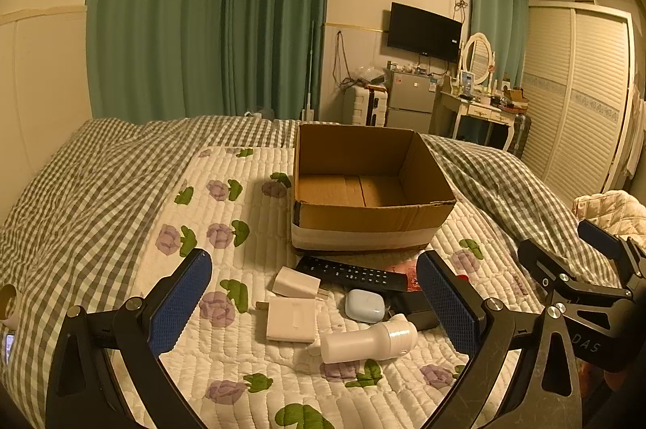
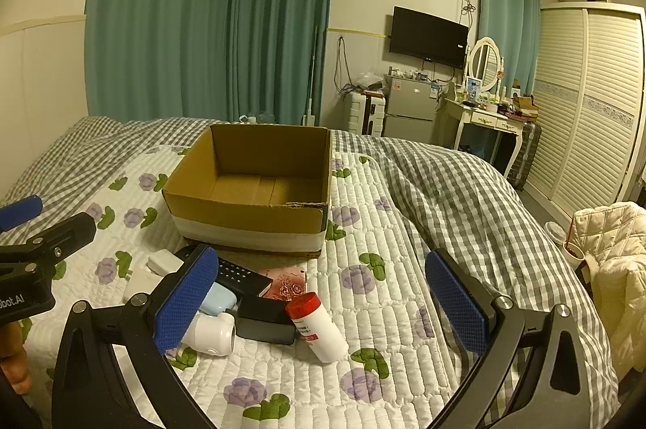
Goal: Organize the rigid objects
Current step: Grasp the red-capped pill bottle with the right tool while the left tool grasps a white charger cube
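Observation:
An open, empty cardboard box (image 1: 371, 211) (image 2: 250, 215) stands on the bed. In front of it lies a cluster: a black remote (image 1: 351, 273) (image 2: 242, 277), two white chargers (image 1: 296, 283) (image 1: 290, 320), a pale blue earbud case (image 1: 363, 306) (image 2: 216, 302), a white bottle-shaped device (image 1: 369, 342) (image 2: 212, 336), a black box (image 2: 264, 320), a pink card (image 2: 286, 285) and a white bottle with a red cap (image 2: 317, 326). My left gripper (image 1: 315, 312) is open above the cluster. My right gripper (image 2: 321, 308) is open over the red-capped bottle. Both are empty.
The bed has a white floral quilt (image 2: 375, 308) and a grey checked duvet (image 2: 464, 195). A cream jacket (image 2: 613, 267) lies at the right. The right gripper shows in the left wrist view (image 1: 585, 267). A wardrobe, dressing table and fridge stand beyond the bed.

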`<state>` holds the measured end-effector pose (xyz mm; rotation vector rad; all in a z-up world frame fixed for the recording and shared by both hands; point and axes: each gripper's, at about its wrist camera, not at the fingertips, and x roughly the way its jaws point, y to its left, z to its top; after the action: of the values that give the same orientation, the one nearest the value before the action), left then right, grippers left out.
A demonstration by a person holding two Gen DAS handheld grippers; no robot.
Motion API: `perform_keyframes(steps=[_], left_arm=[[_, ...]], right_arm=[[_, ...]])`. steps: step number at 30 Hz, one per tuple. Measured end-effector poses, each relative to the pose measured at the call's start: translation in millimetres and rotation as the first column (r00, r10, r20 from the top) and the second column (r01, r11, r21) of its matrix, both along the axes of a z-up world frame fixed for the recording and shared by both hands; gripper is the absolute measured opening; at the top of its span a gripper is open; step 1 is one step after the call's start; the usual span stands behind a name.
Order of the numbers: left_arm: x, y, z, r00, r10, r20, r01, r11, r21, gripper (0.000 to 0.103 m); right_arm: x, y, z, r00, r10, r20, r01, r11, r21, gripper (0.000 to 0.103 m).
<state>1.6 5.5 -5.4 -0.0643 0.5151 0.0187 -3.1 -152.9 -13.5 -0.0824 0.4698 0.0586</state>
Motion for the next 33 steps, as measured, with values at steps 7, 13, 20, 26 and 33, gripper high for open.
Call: perform_keyframes(steps=[7,13,20,26,33], left_arm=[[1,-3,1,1.000,-0.004,0.001,0.004,1.000,0.010,0.103],[1,-3,0,1.000,-0.004,-0.003,0.004,1.000,0.009,0.103],[1,-2,0,1.000,-0.004,-0.005,0.004,1.000,0.009,0.103],[2,-1,-3,1.000,-0.006,-0.018,0.006,1.000,0.014,0.103],[21,6,-29,0.988,-0.013,-0.152,0.011,1.000,-0.011,0.103]], right_arm=[[1,-2,-1,1.000,-0.002,-0.007,0.002,1.000,0.000,0.103],[2,-1,-1,1.000,0.001,-0.010,-0.001,1.000,-0.001,0.103],[3,0,-2,1.000,0.007,-0.020,-0.007,1.000,-0.007,0.103],[7,2,-1,0.999,0.012,-0.036,-0.013,0.999,-0.029,0.103],[29,-6,-29,0.986,0.000,-0.168,-0.008,0.999,-0.046,0.103]])
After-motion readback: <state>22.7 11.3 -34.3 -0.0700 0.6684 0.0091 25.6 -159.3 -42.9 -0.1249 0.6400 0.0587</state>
